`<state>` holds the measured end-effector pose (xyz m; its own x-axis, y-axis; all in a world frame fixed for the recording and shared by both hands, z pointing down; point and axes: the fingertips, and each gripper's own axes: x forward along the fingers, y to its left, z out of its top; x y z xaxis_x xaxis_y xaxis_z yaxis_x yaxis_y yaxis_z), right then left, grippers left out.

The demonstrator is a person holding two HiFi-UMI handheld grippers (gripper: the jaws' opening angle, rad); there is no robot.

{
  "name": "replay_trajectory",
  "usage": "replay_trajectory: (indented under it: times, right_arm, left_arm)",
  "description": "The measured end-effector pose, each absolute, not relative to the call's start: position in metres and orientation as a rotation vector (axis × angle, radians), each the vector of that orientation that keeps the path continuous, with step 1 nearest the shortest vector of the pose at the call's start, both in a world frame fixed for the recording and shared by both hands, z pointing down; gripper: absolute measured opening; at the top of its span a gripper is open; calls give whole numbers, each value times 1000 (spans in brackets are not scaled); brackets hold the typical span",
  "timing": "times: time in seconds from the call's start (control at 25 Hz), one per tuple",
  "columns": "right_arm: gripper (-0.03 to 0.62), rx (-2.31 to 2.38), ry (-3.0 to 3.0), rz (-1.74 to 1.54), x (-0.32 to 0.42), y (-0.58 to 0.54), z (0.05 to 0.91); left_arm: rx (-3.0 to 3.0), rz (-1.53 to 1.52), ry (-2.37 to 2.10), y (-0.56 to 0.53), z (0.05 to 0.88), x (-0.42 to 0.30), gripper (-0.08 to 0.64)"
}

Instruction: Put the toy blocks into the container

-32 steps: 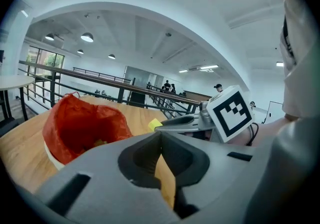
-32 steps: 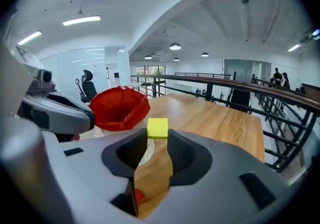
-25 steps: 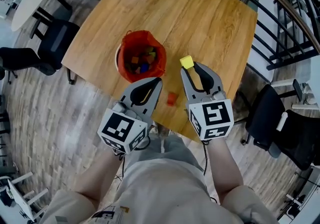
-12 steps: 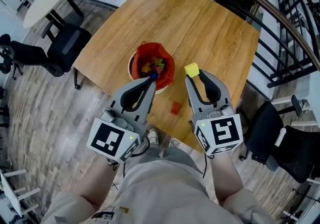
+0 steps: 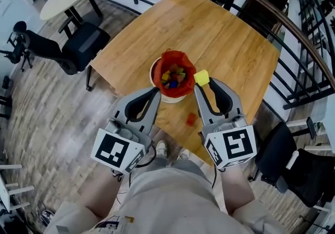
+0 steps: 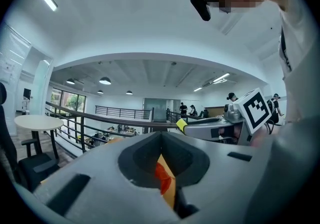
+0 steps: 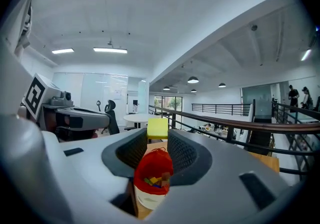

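While right tongs grip yellow block | left tongs closed, empty | red block on table near container

Wooden table (smooth, visible grain)

— Where do we look from?
— Above, steeply down on the desk. Our gripper cameras sit right behind their jaws, facing level.
— What do we share?
— The bucket, in head and right gripper views.
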<state>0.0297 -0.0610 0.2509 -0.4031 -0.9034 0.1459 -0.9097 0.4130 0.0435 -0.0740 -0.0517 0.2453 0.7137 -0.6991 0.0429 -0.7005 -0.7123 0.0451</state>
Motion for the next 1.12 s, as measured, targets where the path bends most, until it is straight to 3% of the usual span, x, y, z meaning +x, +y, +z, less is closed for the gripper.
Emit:
replay_trajectory:
  times: [1.12]
  right_arm:
    - [132,1384,-2320,264,-8,-125,390]
  left_arm:
    - [2687,170,-1227,-92,318,-108,12]
